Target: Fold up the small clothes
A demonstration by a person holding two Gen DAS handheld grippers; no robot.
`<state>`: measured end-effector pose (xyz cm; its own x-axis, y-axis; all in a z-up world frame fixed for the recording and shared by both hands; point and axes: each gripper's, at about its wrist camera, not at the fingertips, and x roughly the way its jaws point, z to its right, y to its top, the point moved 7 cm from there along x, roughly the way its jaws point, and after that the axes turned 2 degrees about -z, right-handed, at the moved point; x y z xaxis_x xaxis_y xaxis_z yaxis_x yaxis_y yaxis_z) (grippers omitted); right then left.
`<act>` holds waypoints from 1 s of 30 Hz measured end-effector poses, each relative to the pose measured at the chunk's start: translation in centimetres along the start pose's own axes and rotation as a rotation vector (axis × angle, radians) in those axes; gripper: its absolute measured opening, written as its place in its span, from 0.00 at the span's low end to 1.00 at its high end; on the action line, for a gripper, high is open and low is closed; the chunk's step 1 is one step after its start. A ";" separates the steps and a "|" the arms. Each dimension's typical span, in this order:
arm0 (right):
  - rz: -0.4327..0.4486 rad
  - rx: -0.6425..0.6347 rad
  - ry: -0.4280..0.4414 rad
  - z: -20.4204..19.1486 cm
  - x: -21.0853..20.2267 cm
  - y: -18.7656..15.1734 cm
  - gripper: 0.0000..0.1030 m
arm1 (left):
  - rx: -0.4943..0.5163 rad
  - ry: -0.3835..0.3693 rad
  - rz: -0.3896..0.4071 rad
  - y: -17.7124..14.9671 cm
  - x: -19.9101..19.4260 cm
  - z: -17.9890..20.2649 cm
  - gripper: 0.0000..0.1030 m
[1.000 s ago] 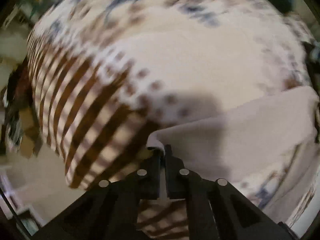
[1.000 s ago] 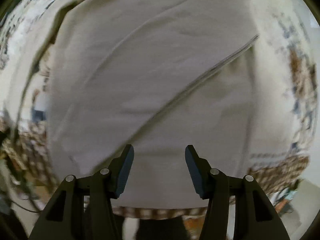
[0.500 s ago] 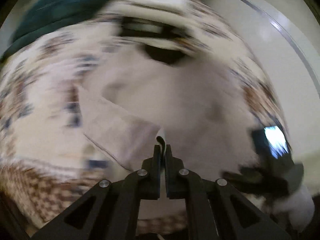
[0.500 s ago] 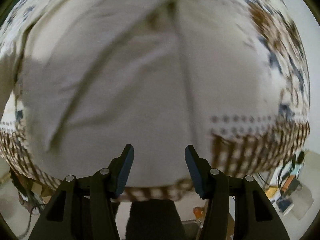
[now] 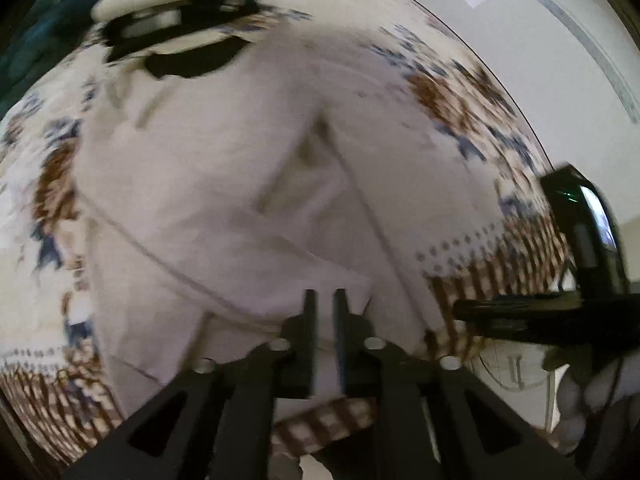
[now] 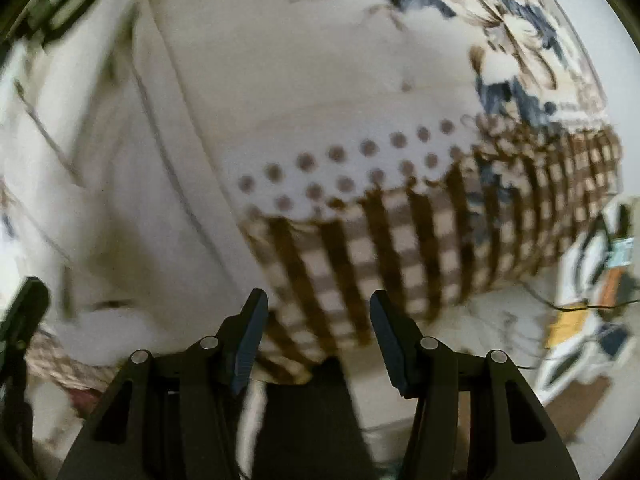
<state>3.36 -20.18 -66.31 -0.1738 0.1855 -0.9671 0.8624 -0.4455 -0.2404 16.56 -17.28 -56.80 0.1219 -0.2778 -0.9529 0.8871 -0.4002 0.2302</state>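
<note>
A pale lilac-white garment (image 5: 248,184) lies spread on a patterned tablecloth, with folds and seams across it. In the left wrist view my left gripper (image 5: 322,300) sits at the garment's near edge, its fingers a narrow gap apart with no cloth between them. In the right wrist view the same garment (image 6: 120,184) fills the left side. My right gripper (image 6: 316,308) is open and empty, over the table's checked border to the right of the garment. The right gripper also shows at the right of the left wrist view (image 5: 520,312).
The tablecloth (image 6: 400,240) has brown checks, dots and blue-brown flowers, and hangs over the near table edge. A stack of white and black folded clothes (image 5: 172,12) lies at the far side. Clutter (image 6: 592,300) lies on the floor to the right.
My left gripper carried a corner of the garment across over it and has let it go; its fingers have parted slightly. My right gripper stayed open and swung right to the table's checked edge.
</note>
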 end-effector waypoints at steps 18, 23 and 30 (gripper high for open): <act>-0.081 0.086 0.203 8.0 4.9 4.5 0.61 | -0.520 -0.038 -0.250 -13.6 3.1 -22.6 0.90; -0.148 0.075 0.305 9.3 6.3 6.9 0.61 | -0.457 -0.086 -0.263 -14.0 5.1 -19.7 0.33; -0.192 0.019 0.349 7.8 2.0 6.8 0.04 | -0.584 -0.110 -0.207 -13.4 2.2 -17.4 0.04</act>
<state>5.15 -29.69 -70.52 -0.1562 0.5518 -0.8192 0.8202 -0.3897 -0.4188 12.67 2.66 -65.45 -0.0974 -0.3466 -0.9329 0.9881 0.0786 -0.1323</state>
